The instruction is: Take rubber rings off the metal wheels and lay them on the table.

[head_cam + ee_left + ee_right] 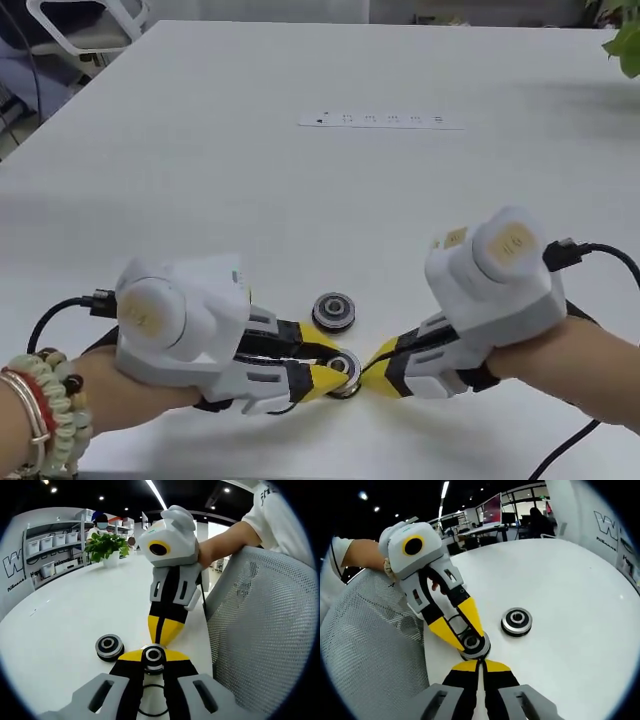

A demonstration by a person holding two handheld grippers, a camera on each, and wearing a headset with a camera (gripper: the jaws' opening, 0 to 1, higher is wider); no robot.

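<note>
**A:** Feel of the metal wheel [474, 644]?

**B:** Probably dense and rigid for its bulk, with smooth faces, so likely to skid on the white table [300, 200] if nudged. Lying flat near the front edge, clamped across its sides by the left gripper [153, 655], jaws spread just enough to pinch it.

**A:** And the rubber ring [516, 633]?

**B:** Plainest on the 2nd wheel [516, 620], as a dark band round the rim. Judged soft, stretchy and light, grippy rather than slick. Best caught at the rim's edge, pinched thin and rolled outward over the flange. Hold on the wheel better kept on bare metal, not on the rubber.

**A:** Right gripper [481, 667]?

**B:** Fingers pressed together, tips touching the near rim of the clamped wheel, opposite the left gripper. No telling of any rubber caught between them.

**A:** Place of the 2nd wheel?

**B:** Loose on the table just beyond the clamped 1, apart from both grippers, band seemingly seated.

**A:** Hidden or doubtful?

**B:** Contact point covered by yellow tips in the head view. Underside of both wheels out of sight. Thin dark loop [150, 714] between the left jaws, behind the wheel: possibly a ring, possibly a gripper part, impossible to say.
</note>
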